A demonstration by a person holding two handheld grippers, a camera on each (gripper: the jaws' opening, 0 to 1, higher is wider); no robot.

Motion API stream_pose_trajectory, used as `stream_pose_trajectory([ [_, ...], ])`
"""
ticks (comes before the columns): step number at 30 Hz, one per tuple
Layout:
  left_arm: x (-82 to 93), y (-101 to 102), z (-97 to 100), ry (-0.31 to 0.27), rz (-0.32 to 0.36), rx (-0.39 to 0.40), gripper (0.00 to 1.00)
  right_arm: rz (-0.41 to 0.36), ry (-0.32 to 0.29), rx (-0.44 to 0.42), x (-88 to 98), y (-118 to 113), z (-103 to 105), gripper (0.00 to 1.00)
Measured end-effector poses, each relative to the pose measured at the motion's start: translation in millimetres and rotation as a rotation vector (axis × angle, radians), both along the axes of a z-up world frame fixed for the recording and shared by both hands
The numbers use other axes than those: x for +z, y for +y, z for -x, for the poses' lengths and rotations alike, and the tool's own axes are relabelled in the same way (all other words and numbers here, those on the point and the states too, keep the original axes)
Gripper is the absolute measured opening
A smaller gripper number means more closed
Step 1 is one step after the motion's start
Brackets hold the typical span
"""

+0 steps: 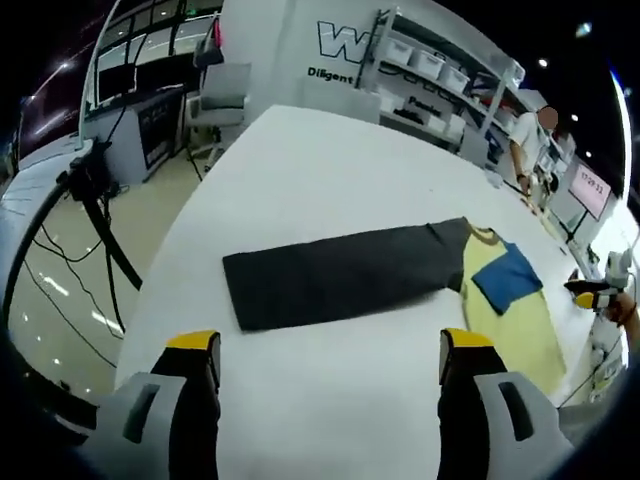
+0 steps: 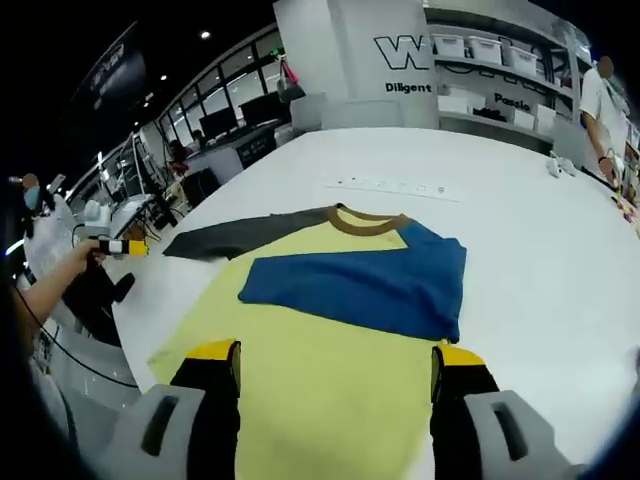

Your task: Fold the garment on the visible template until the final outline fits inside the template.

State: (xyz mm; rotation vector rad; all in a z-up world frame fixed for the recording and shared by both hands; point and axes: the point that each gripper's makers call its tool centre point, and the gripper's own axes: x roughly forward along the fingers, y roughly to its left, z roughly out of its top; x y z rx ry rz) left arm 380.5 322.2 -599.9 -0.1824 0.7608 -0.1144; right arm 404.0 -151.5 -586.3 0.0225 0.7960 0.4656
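Observation:
A long-sleeved shirt lies flat on the white table (image 1: pixel 330 180). Its yellow body (image 2: pixel 330 390) has a brown collar (image 2: pixel 368 222). The blue sleeve (image 2: pixel 370 280) is folded across the chest. The dark grey sleeve (image 1: pixel 340 275) stretches straight out to the side. My left gripper (image 1: pixel 330 345) is open over bare table, just short of the grey sleeve. My right gripper (image 2: pixel 335 352) is open above the yellow body near the hem, with nothing between its jaws. The left gripper (image 2: pixel 125 247) also appears at the left of the right gripper view, and the right gripper (image 1: pixel 592 290) at the far right of the left gripper view.
The table edge (image 1: pixel 165 260) drops off to a floor with cables and a tripod (image 1: pixel 95 200). A thin strip (image 2: pixel 400 187) lies on the table beyond the collar. Shelves with white bins (image 1: pixel 430 60) stand at the back. A person (image 1: pixel 530 140) stands by the far side.

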Motion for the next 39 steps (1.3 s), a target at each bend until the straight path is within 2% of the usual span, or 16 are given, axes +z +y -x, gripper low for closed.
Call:
stream_pose_trajectory([
  [5, -18.4, 11.4, -15.7, 0.044, 0.034, 0.027, 0.79, 0.004, 0.002, 0.073, 4.0, 10.3, 26.8, 0.74],
  [6, -26.7, 12.8, -22.8, 0.069, 0.075, 0.047, 0.76, 0.008, -0.001, 0.084, 5.0, 11.9, 30.4, 0.74],
  [10, -41.6, 21.0, -28.1, 0.123, 0.092, 0.102, 0.7, 0.01, -0.018, 0.086, 9.9, 12.3, 36.2, 0.72],
  [14, -53.6, 26.1, -33.9, 0.135, 0.079, 0.12, 0.66, 0.007, -0.038, 0.075, 14.4, 9.4, 37.9, 0.7],
  [17, -57.7, 27.0, -35.6, 0.147, 0.11, 0.144, 0.57, 0.012, -0.039, 0.069, 15.3, 7.4, 38.5, 0.69],
  [20, -58.8, 28.8, -43.4, 0.127, 0.102, 0.152, 0.53, 0.018, -0.041, 0.073, 17.7, 6.3, 41.3, 0.68],
  [23, -61.2, 37.4, -44.3, 0.142, 0.079, 0.183, 0.39, 0.022, -0.042, 0.076, 19.6, 6.6, 44.5, 0.68],
  [24, -63.7, 45.0, -42.1, 0.155, 0.072, 0.225, 0.3, 0.017, -0.045, 0.08, 20.9, 8.3, 46.7, 0.68],
  [25, -64.7, 46.4, -41.1, 0.16, 0.07, 0.233, 0.22, 0.016, -0.043, 0.081, 21.1, 8.9, 47.8, 0.68],
  [26, -70.7, 55.2, -35.8, 0.187, 0.04, 0.273, 0.13, 0.02, -0.044, 0.082, 21.6, 9.5, 49.7, 0.68],
  [27, -72.1, 58.1, -34.8, 0.191, 0.027, 0.278, 0.03, 0.021, -0.045, 0.084, 21.8, 9.7, 50.2, 0.68],
  [28, -74.9, 63.2, -35.4, 0.186, 0.018, 0.297, 0.0, 0.02, -0.045, 0.085, 22.3, 9.9, 51.2, 0.68],
  [29, -74.1, 59.0, -36.6, 0.182, 0.053, 0.284, 0.01, 0.021, -0.045, 0.083, 22.4, 9.7, 51.4, 0.68],
  [30, -74.1, 60.1, -36.8, 0.185, 0.053, 0.29, 0.0, 0.023, -0.048, 0.084, 22.9, 9.4, 52.0, 0.68],
  [36, -73.0, 59.9, -38.1, 0.175, 0.029, 0.282, 0.0, 0.03, -0.053, 0.064, 23.7, 4.9, 52.8, 0.69],
  [39, -64.1, 57.9, -41.5, 0.146, 0.016, 0.276, 0.0, 0.036, -0.049, 0.068, 23.0, 4.8, 54.9, 0.7],
])
